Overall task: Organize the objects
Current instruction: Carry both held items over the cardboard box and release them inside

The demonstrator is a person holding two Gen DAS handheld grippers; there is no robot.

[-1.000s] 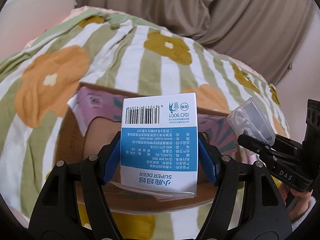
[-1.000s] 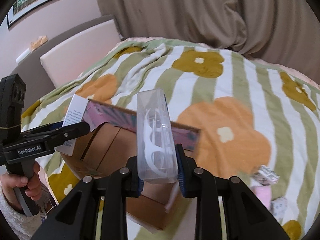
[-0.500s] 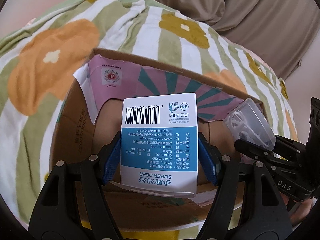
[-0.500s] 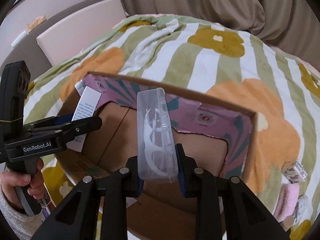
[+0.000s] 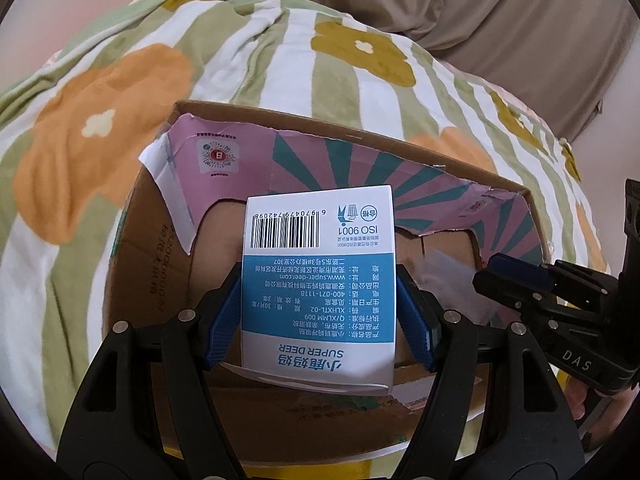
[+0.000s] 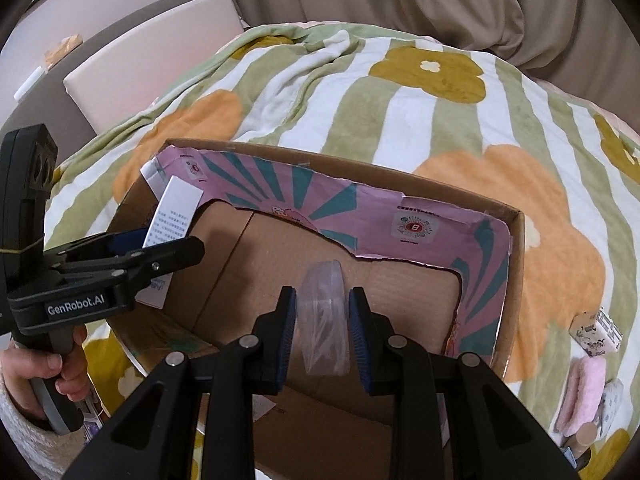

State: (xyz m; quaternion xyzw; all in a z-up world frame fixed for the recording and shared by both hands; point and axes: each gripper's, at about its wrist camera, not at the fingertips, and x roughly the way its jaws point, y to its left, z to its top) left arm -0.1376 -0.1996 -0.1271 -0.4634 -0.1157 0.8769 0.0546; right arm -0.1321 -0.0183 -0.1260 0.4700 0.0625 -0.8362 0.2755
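Inside, the open brown cardboard box (image 6: 516, 264) with the pink and teal printed lining along its upper walls stands on the green and white striped blanket with orange flowers (image 6: 400, 112). On its bare cardboard floor lies only the clear plastic case (image 6: 325, 320), blurred, so what it contains cannot be made out.

At the left side, the left gripper (image 5: 320, 314) is closed firmly on the white and blue paper packet (image 5: 320, 280), its blue pads (image 5: 222, 328) pressing both long edges, and holds it over the left part of the box. The packet shows a barcode, "ISO 9001", "SUPER DEER", "www.super-deer.com" and Chinese text, all upside down. From the right wrist camera, the left tool's body reads "GenRobot.AI".

At the right side, the right gripper (image 6: 322, 330) is moderately open over the middle of the box. The clear case sits in the gap, and its fingers (image 6: 286, 332) do not seem to press it. From the left wrist camera, the right tool's body reads "DAS"
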